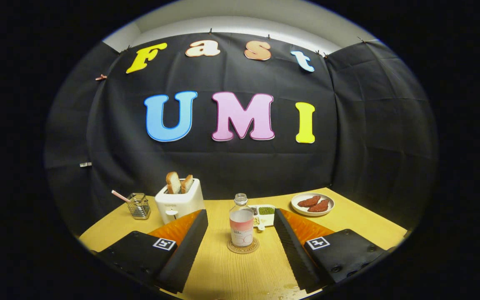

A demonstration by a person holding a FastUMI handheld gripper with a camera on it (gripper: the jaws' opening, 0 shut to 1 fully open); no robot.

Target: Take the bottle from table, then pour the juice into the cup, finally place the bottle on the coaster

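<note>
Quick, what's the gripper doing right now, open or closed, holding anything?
Gripper: open, holding nothing; the bottle stands on the coaster on the table, just ahead, in line with the gap between the fingers.

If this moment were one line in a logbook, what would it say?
tool: open, holding nothing | bottle: upright on coaster, ahead between fingers | cup: unseen | table: toaster, plate

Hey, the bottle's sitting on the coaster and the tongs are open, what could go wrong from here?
1. The bottle looks uncapped; if the open tongs, standing either side of it, bump it while moving, it may tip off the coaster and spill.
2. The small divided dish stands close behind the bottle, so a knocked bottle could hit it.
3. Drops seem to lie on the table near the tongs' base; a wet spot might let things slide.
</note>
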